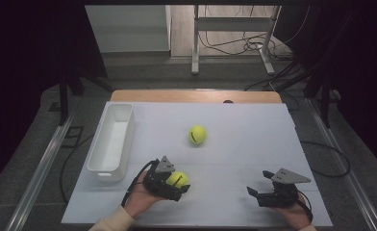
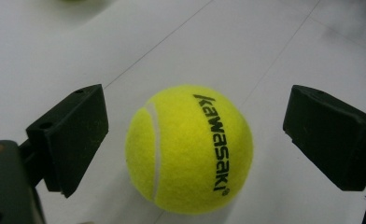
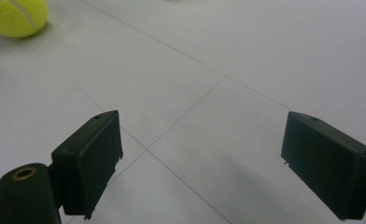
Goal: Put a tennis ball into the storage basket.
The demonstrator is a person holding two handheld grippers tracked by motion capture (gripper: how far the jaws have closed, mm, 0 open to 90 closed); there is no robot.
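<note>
Left gripper (image 2: 190, 144) straddles the near tennis ball (image 2: 189, 148), jaws spread wide with a gap on both sides, pads not touching it. That ball sits on the white table (image 1: 254, 144), just beside the white bin (image 1: 112, 139). Right gripper (image 1: 256, 195), well apart from the bin, gapes empty.

You are looking at one readable word, "kawasaki" with a small registered mark, running in black letters down the yellow tennis ball (image 2: 189, 149).

Beyond the white-topped table (image 1: 254, 144), a grey floor (image 1: 143, 72), a metal frame (image 1: 232, 24) and loose cables (image 1: 234, 45) in dim light.
</note>
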